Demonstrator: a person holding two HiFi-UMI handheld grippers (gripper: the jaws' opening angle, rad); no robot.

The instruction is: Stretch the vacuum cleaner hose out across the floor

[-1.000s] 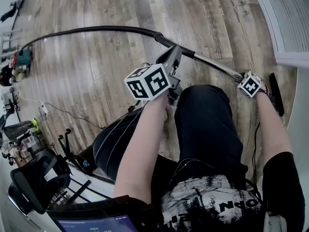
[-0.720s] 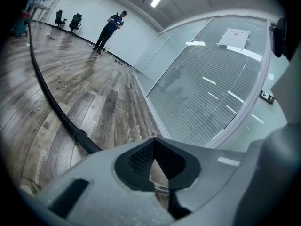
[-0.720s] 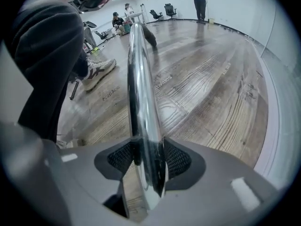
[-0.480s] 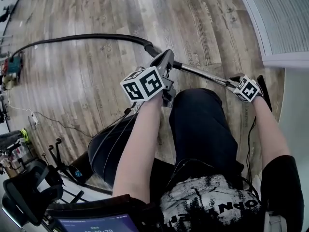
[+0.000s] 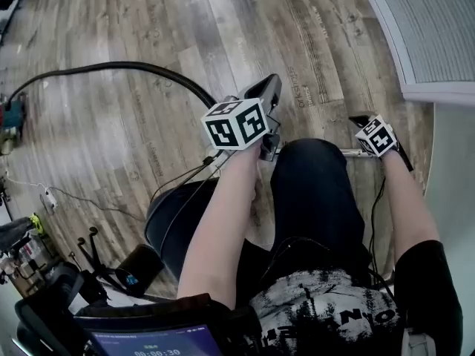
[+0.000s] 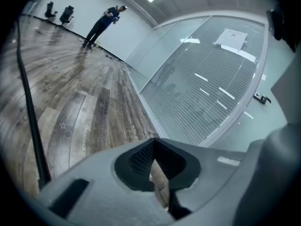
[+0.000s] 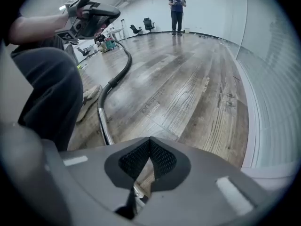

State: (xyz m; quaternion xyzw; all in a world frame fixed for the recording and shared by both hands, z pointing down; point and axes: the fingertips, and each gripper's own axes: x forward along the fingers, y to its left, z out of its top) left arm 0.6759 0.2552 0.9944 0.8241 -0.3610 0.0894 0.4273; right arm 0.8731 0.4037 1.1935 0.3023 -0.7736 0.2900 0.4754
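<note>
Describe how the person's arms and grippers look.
The left gripper and right gripper each carry a white cube with black square markers. Their fingers are grey plastic with black mesh pads. Forearms are bare; the right arm has a black short sleeve and a black cable alongside. The right gripper's jaws have just closed, a metal tube showing low in their gap.

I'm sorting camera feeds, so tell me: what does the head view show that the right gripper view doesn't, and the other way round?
Only the head view: a lit screen at the bottom edge and a thin white cable near the left edge. Only the right gripper view: a person standing far off and office chairs. Both: the black hose, the metal tube and the wood floor.
</note>
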